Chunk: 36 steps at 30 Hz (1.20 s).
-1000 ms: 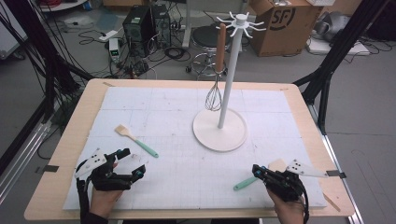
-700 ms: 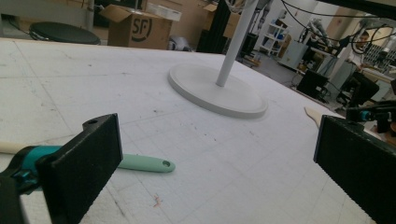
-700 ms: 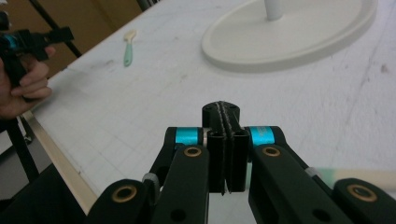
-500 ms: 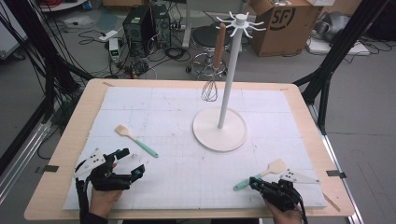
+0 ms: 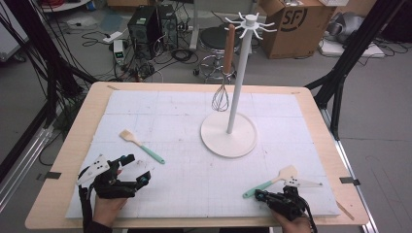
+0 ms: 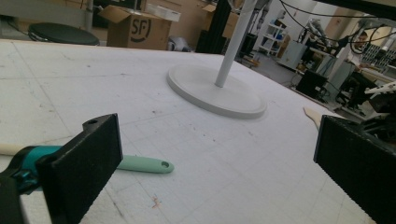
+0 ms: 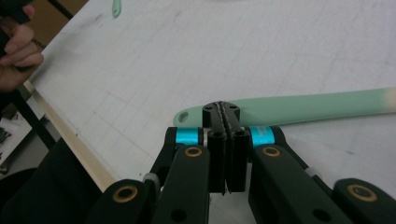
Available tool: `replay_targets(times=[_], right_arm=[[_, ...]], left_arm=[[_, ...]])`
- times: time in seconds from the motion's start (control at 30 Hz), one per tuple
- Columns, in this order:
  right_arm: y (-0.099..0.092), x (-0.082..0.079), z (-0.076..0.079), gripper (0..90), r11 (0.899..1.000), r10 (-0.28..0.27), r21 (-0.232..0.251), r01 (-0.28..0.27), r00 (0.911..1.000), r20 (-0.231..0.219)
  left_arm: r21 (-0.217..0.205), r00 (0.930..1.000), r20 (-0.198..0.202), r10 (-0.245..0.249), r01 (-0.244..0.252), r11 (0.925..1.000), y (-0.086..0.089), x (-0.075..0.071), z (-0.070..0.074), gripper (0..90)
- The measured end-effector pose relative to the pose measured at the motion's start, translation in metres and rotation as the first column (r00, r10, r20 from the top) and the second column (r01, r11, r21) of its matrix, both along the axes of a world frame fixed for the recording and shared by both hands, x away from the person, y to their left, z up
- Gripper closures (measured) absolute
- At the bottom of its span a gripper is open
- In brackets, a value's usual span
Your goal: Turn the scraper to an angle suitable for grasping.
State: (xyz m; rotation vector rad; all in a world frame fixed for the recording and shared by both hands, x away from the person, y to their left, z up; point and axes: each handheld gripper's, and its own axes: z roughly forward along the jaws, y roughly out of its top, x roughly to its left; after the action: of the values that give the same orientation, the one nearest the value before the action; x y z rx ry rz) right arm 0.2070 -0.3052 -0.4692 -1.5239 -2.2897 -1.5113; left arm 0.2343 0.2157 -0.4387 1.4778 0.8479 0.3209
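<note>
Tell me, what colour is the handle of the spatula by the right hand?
Mint green handle, clearest in the right gripper view.

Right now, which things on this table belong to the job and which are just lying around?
In the job:
- right spatula, mint handle, by the right gripper, jaws shut and empty
- left spatula, near the open left gripper
- white hook stand, likely the target

Lying about:
- whisk, already hung
- cardboard box, stool, floor cables
</note>
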Motion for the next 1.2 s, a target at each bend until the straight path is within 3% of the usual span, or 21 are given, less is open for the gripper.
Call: replay_targets(times=[0.6, 1.2], right_arm=[[0.017, 0.024, 0.005, 89.9, 0.999, 0.028, -0.014, -0.030, 0.9944, -0.101], [0.024, 0.040, 0.009, 90.0, 0.999, 0.011, -0.038, -0.016, 0.9914, -0.130]], left_arm=[[0.001, 1.0000, -0.003, -0.003, 0.003, 1.0000, 0.000, 0.000, 0.000, 1.7], [0.001, 1.0000, -0.001, -0.003, 0.003, 1.0000, -0.001, 0.000, 0.000, 1.7]])
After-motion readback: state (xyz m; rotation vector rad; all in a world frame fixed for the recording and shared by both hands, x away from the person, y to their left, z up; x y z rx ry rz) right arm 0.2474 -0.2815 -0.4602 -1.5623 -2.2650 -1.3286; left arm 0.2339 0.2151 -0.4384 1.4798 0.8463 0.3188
